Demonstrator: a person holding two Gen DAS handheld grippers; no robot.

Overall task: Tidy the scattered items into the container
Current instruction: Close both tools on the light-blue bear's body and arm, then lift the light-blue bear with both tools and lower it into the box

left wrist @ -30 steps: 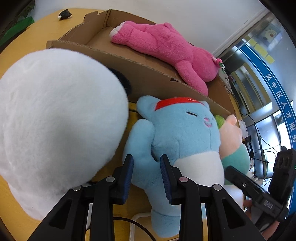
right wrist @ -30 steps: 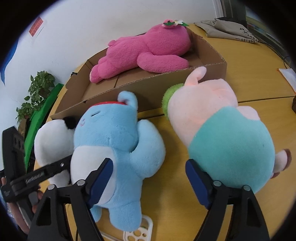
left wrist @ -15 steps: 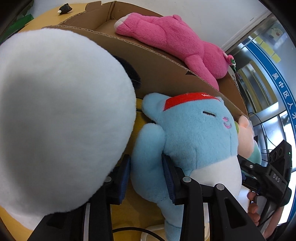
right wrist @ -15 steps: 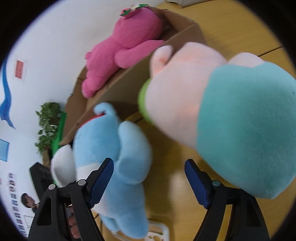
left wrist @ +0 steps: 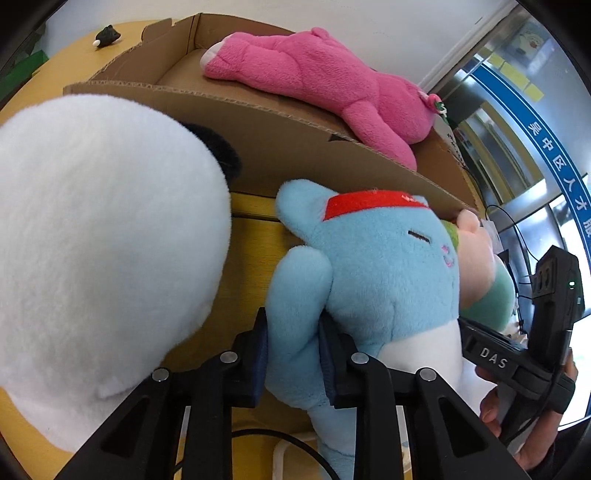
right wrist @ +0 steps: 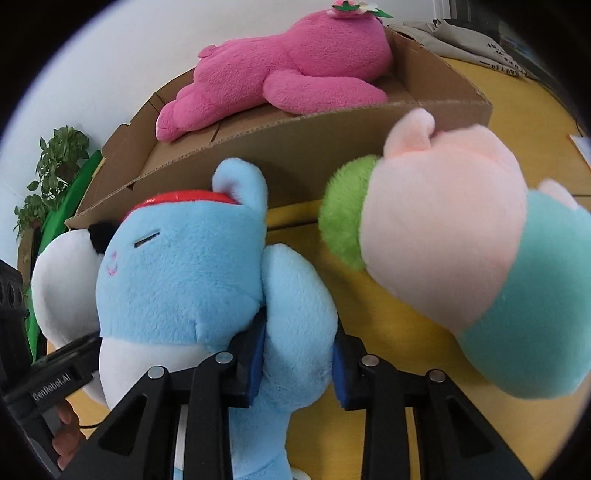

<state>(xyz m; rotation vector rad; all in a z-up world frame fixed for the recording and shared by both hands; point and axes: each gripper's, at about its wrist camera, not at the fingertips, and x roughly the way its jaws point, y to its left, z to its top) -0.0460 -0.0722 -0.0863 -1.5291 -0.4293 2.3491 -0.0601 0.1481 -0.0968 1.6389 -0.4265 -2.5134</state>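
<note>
A blue plush point(left wrist: 380, 266) with a red headband lies on the yellow table in front of the cardboard box point(left wrist: 280, 129). My left gripper point(left wrist: 293, 343) is shut on one of its arms. My right gripper point(right wrist: 297, 354) is shut on its other arm point(right wrist: 295, 325). A pink plush point(left wrist: 317, 74) lies inside the box point(right wrist: 332, 136). A white plush point(left wrist: 96, 258) with a black ear sits left of the blue one. A peach plush point(right wrist: 461, 240) with a teal body and green tuft lies to the right.
A small black-and-white object point(left wrist: 107, 35) lies on the table point(left wrist: 251, 266) beyond the box. A potted plant point(right wrist: 51, 173) and a green thing stand at the far left. Grey cloth point(right wrist: 476, 48) lies behind the box. A white plastic piece point(left wrist: 288, 458) lies under the blue plush.
Both grippers have closed on the blue plush's arms; the right one swung left from the peach plush and narrowed from wide open. The left gripper pulled back slightly.
</note>
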